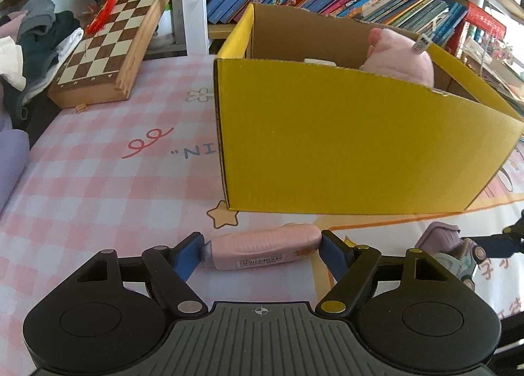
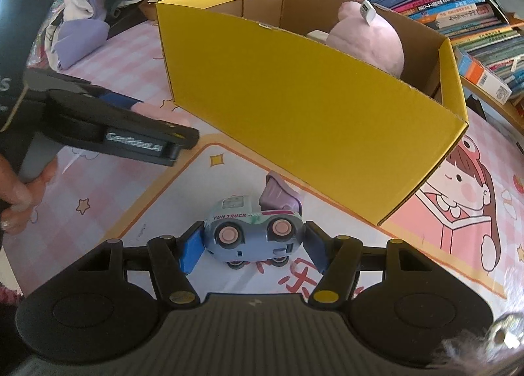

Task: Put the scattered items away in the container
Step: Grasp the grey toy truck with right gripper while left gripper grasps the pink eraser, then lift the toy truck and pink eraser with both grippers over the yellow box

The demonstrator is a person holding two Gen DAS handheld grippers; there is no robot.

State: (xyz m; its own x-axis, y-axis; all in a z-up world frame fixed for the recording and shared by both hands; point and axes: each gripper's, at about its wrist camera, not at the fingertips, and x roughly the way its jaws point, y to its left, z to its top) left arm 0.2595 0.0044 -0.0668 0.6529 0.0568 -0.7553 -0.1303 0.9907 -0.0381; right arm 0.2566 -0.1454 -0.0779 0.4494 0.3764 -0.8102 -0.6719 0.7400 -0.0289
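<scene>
- My left gripper (image 1: 260, 249) pinches the pink tube (image 1: 262, 246) endwise, in front of the yellow box (image 1: 344, 146).
- My right gripper (image 2: 250, 246) pinches the toy truck (image 2: 252, 231); I'd lift both clear of the box's front wall.

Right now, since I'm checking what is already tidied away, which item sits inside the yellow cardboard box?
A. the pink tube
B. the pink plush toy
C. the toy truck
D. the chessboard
B: the pink plush toy rises above the rim of the yellow cardboard box, while the toy truck sits between the right gripper fingers and the pink tube between the left gripper fingers, both outside the box.
</scene>
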